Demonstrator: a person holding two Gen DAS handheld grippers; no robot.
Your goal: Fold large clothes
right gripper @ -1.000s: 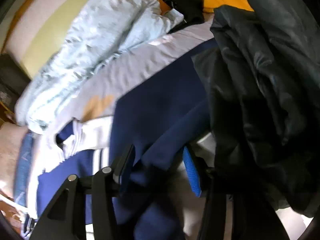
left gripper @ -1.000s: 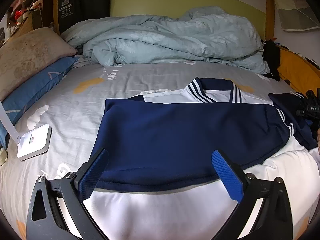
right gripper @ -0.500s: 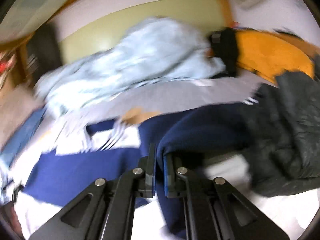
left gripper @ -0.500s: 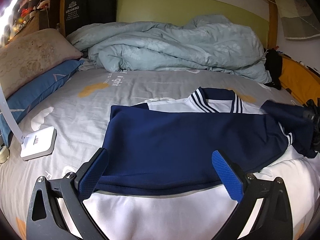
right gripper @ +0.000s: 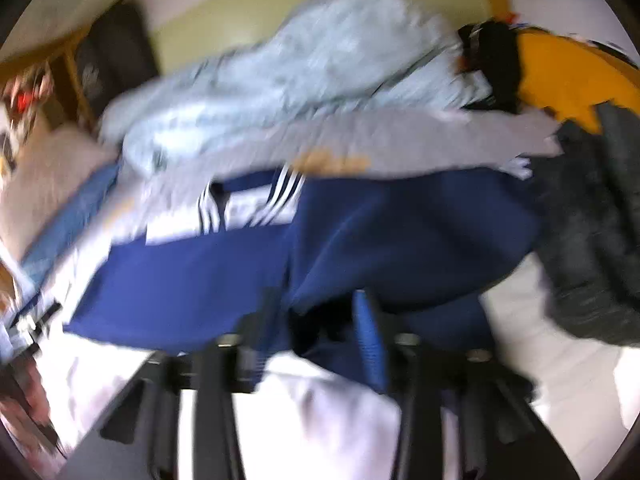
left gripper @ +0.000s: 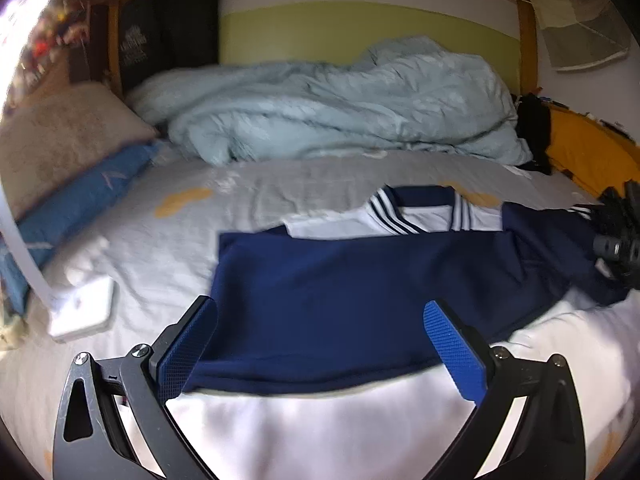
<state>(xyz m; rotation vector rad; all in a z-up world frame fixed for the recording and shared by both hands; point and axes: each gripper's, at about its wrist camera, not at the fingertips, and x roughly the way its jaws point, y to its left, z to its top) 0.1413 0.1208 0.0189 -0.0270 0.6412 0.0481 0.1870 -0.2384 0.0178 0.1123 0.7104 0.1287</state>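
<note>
The left claw hovers level with its blue-padded fingers spread wide, gripping nothing. The right claw is blurred by motion, its fingers parted a little with navy cloth bunched between them.

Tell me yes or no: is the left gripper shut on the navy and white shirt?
No: the left gripper hangs wide open over the shirt, its blue fingers apart and holding nothing.

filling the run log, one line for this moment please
left gripper: open, above jacket | right gripper: blurred, at navy sleeve
</note>
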